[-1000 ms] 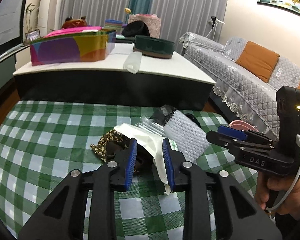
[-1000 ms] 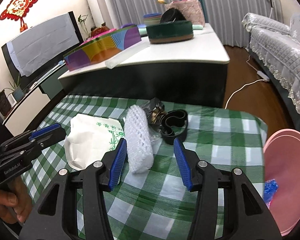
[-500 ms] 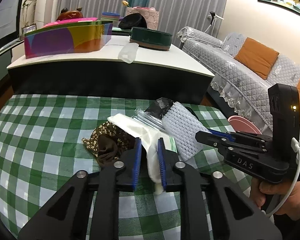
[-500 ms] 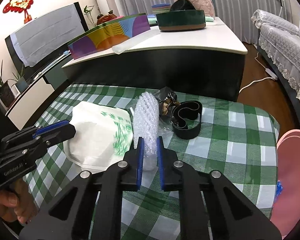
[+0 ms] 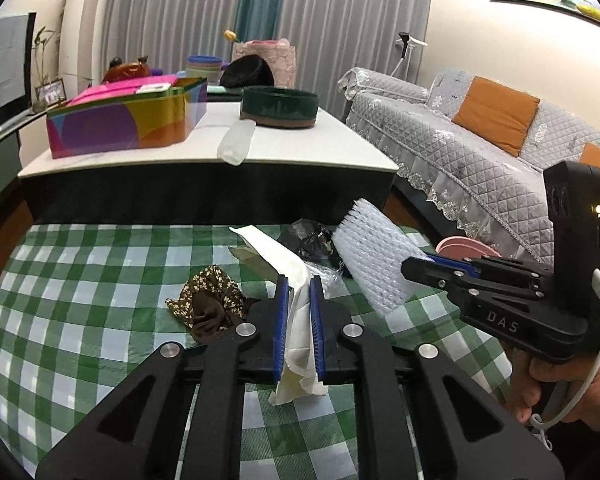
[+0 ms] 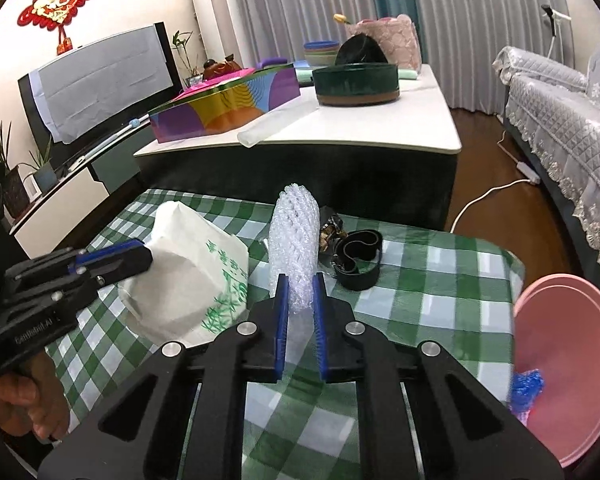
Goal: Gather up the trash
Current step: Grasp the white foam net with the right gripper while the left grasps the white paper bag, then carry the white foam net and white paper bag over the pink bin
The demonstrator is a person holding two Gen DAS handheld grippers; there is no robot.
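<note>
Green-and-white checked tablecloth (image 5: 80, 280), blue gripper pads.
White paper bag (image 6: 188, 276) printed green; brown floral cloth scrap (image 5: 208, 300); pink plastic basin (image 6: 568, 360).

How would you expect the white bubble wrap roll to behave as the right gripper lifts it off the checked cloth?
The bubble wrap roll is probably very light, being mostly air. It looks squashy: the right gripper has its jaws pinched narrow on it. It seems fairly self-supporting, jutting out past the jaws rather than drooping.

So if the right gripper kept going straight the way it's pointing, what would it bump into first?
Probably the black strap on the checked tablecloth, just past the bubble wrap that the right gripper already holds. Depth is hard to judge, so it might meet the cloth first.
</note>
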